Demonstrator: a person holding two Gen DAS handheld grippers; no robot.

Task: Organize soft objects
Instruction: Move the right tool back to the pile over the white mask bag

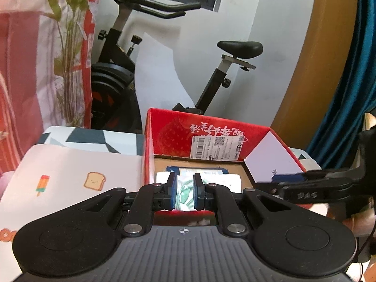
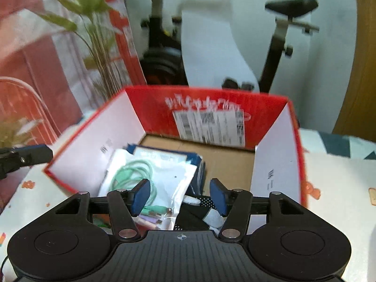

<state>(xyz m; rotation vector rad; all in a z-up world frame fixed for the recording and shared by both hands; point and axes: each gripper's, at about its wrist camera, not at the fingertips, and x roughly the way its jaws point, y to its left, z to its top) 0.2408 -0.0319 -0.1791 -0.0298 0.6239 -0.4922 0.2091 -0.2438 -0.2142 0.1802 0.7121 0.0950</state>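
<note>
A red cardboard box [image 1: 164,127] with a shipping label stands open on the bed; it also shows in the right wrist view [image 2: 150,103]. Inside lie a clear pouch with a green cable [image 2: 150,176], a blue flat packet [image 2: 195,162] under it, and a black-and-white dotted fabric item [image 2: 199,209] near the front. My left gripper [image 1: 184,191] hovers at the box's near edge with its pads narrowly apart and nothing between them; the pouch [image 1: 185,188] shows behind the gap. My right gripper [image 2: 179,196] is open above the box's front, over the pouch and fabric.
The box sits on a white sheet [image 1: 70,171] printed with toast and ice-lolly pictures. An exercise bike [image 1: 239,49] stands behind it by the white wall. A red-and-pink floral cloth [image 1: 35,58] hangs at the left. A blue curtain [image 1: 347,82] hangs at the right.
</note>
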